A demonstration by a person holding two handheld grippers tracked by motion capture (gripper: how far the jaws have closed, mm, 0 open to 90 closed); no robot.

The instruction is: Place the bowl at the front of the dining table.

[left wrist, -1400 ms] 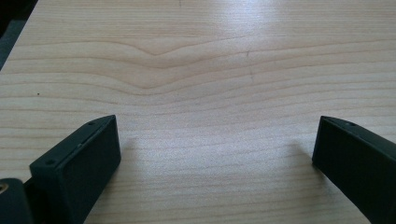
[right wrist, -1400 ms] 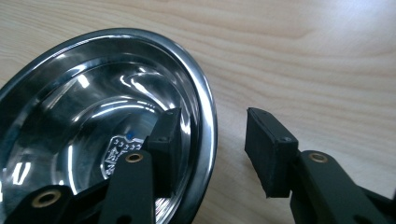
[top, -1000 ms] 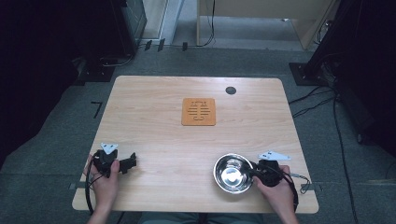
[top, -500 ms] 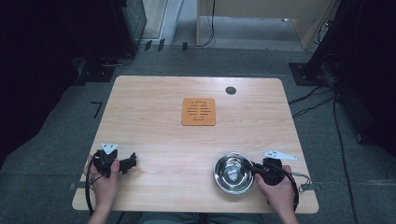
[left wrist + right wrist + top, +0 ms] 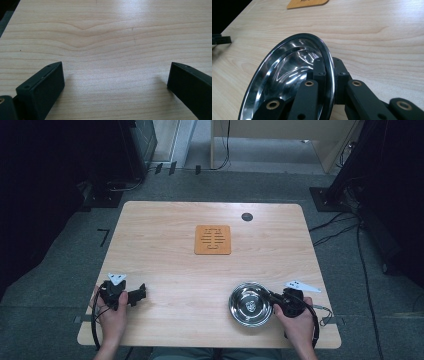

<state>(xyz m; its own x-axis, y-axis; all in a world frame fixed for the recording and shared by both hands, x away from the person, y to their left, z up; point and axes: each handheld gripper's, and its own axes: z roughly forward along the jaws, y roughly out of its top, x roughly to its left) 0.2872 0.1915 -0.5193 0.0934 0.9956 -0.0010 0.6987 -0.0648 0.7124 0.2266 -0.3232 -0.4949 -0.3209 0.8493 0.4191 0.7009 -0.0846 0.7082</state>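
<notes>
The tabletop spreads pale and woody under you, and both your hands rest at its near edge. Near its middle lies the orange trivet, flat, with slots cut through it, well apart from everything you hold. Beyond it, near the far edge, sits a small dark round disc.

Now the steel bowl, down at the near right. It's round, shiny and empty, with bright reflections rippling over its inside. In the right gripper view the bowl stands steeply on edge in the frame, its dark rim curving up between your jaws.

Your right hand-held gripper is clamped on that rim at the bowl's right side: one jaw lies inside the bowl, the other outside against the wall, and the rim runs right between them. The jaws have just been closing, and the bowl's edge is what they pinch. The right hand-held gripper shows the two black fingertips tight on either side of the metal lip.

Over at the near left, your left hand-held gripper sits low on the wood, pointing toward the right. Its jaws are spread wide in the left gripper view, the left hand-held gripper with bare grain between them and shadows just beneath each tip.
</notes>
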